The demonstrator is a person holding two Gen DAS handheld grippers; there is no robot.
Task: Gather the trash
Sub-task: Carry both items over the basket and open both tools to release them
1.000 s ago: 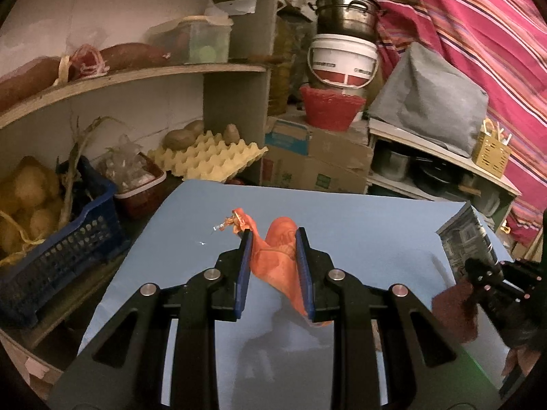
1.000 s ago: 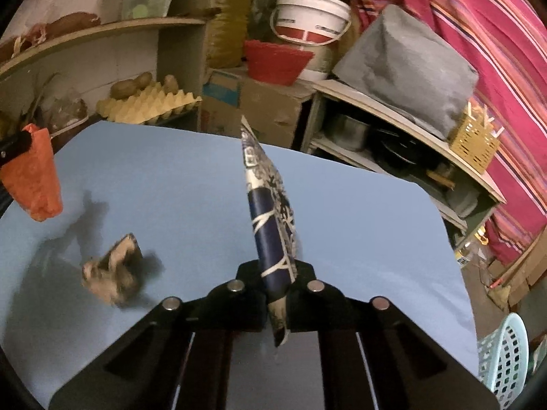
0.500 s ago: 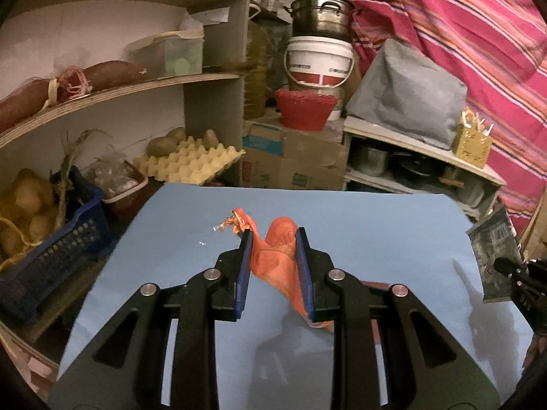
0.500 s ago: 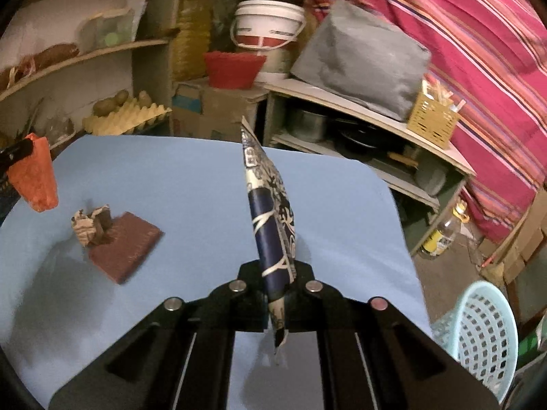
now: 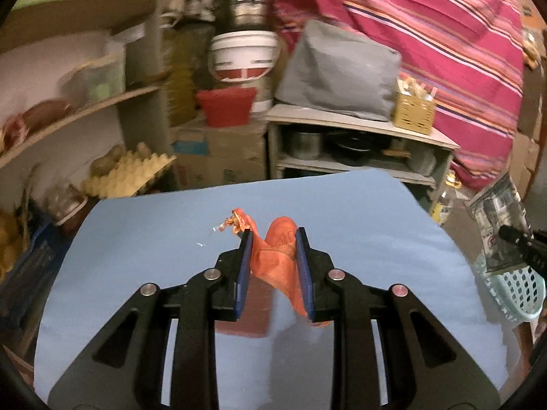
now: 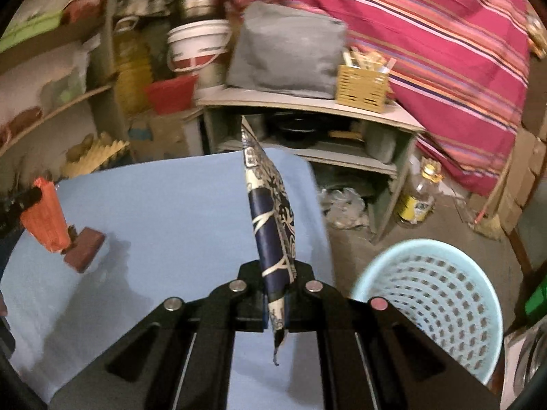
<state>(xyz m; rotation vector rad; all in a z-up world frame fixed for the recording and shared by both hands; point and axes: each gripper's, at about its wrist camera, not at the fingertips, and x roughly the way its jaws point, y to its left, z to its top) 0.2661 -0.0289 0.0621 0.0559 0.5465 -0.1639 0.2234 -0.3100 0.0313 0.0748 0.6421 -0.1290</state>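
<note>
My left gripper (image 5: 273, 249) is shut on a crumpled orange wrapper (image 5: 278, 263) and holds it above the blue table (image 5: 171, 225). The wrapper also shows at the left of the right wrist view (image 6: 46, 218). My right gripper (image 6: 276, 294) is shut on a flat dark blue and white patterned packet (image 6: 271, 212), held upright near the table's right edge. The packet also shows at the right of the left wrist view (image 5: 501, 215). A light blue perforated trash basket (image 6: 434, 304) stands on the floor, right of the table. A brown block (image 6: 83, 249) lies on the table under the orange wrapper.
Shelves with an egg tray (image 5: 126, 174), a red bowl (image 5: 225, 106), a white bucket (image 5: 244, 58) and a grey cover (image 5: 338, 71) stand behind the table. A yellow bottle (image 6: 418, 194) is on the floor. A striped red cloth (image 6: 427, 34) hangs at the right.
Both grippers have swung to the right with their loads. The light blue basket has come into full view at the right. The small crumpled scrap beside the brown block is out of sight now.
</note>
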